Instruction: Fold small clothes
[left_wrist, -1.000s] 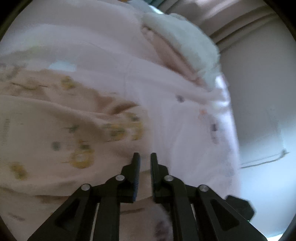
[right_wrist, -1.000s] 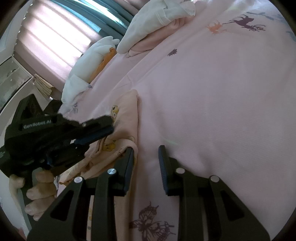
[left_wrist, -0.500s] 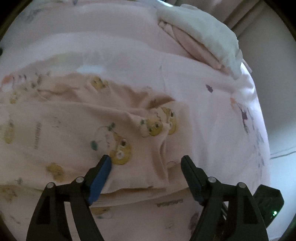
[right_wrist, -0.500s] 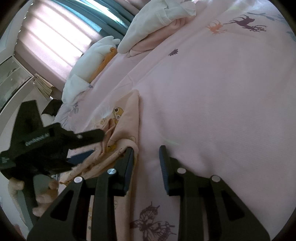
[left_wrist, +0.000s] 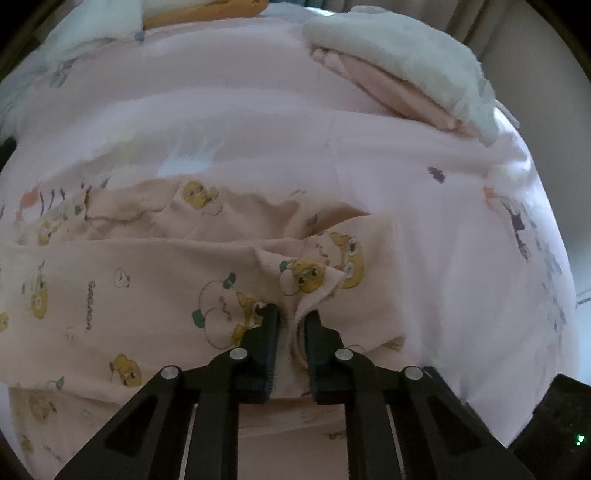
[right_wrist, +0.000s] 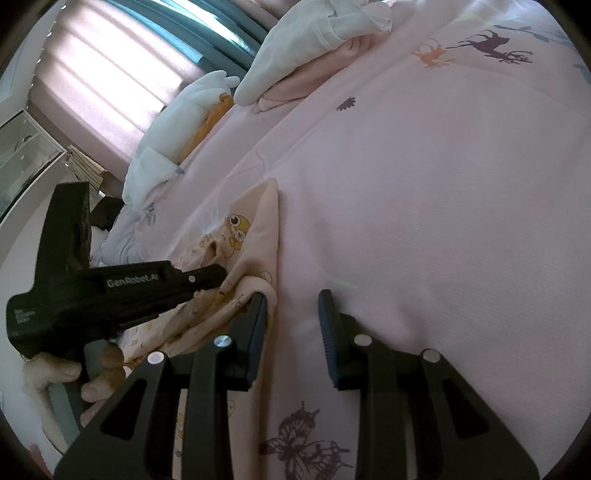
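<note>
Across the whole field, a pink bedsheet (right_wrist: 424, 206) printed with deer and butterflies forms the working surface. At its far edge, a pile of folded laundry (left_wrist: 399, 70), white over pink, lies well apart from the work; a second heap, white over an orange cloth (right_wrist: 192, 110), sits beside the curtained window (right_wrist: 96, 74). The task garment, a peach baby garment (left_wrist: 122, 273) with yellow cartoon prints, is spread on the sheet near the front edge, partly doubled over itself. The left gripper (left_wrist: 291, 325) has its jaws drawn narrow on a raised fold of this garment, cloth visibly pinched between them. The right gripper (right_wrist: 291, 314) rests with jaws moderately apart and nothing between them; its left finger touches the garment's edge. In the right wrist view, the left gripper's body and the hand (right_wrist: 55, 373) holding it hide much of the garment.
</note>
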